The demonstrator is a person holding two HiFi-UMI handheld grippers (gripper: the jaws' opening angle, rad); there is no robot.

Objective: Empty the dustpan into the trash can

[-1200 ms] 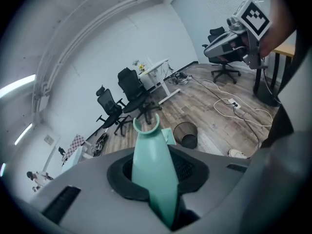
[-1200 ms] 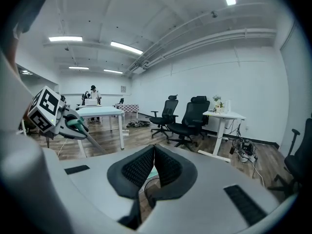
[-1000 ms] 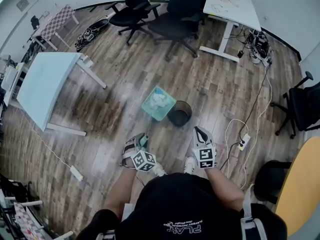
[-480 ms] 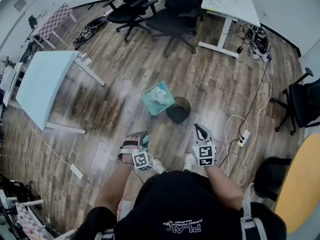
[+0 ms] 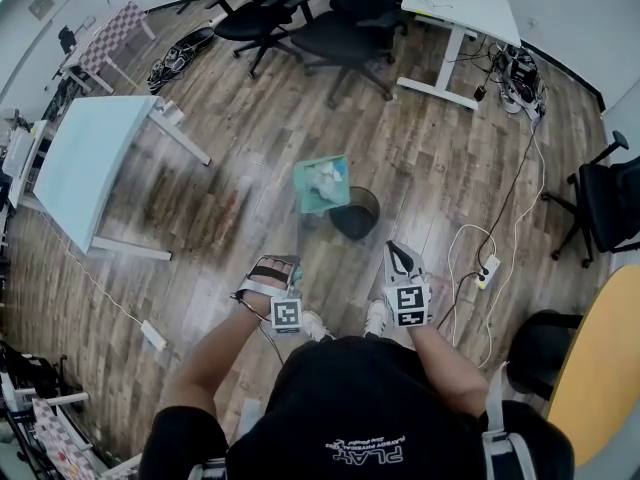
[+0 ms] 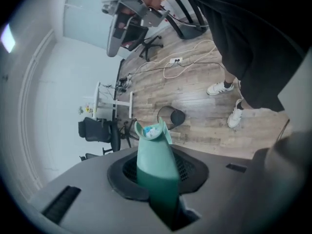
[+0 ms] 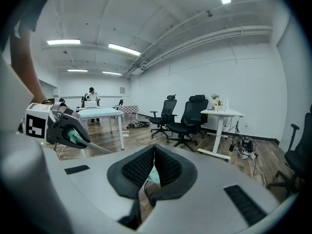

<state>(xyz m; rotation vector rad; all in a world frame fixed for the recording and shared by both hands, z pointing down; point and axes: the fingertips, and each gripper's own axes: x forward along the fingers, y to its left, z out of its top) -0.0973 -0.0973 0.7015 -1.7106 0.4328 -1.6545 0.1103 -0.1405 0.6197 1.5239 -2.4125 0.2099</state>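
- Standing on a wood floor (image 5: 430, 158), a person is seen from above with a gripper in each hand and white shoes (image 5: 378, 318) just behind the grippers.
- The left gripper (image 5: 280, 271) is closed on the long green handle (image 6: 157, 174) of the dustpan (image 5: 321, 182). In the left gripper view the handle is pinched between the dark pads (image 6: 127, 172) and runs away from the camera.
- The dustpan is held out in front of the person, and crumpled white paper (image 5: 325, 176) is carried in its scoop.
- A black trash can (image 5: 352, 228) stands on the floor just beside the pan, at its right in the head view. The pan's near corner overlaps the can's rim there, though whether it is truly over the opening cannot be settled from that angle.
- The right gripper (image 5: 398, 256) is held near the can and apart from the dustpan. Its jaws are brought together at the tips, and nothing is gripped.
- In the right gripper view the left gripper is seen at the left edge, with the green handle sticking out of it.
- A white cable with a power strip (image 5: 487, 281) lies to the right, a pale blue table (image 5: 85, 168) stands at the far left, and black office chairs (image 5: 350, 23) are seen beyond.
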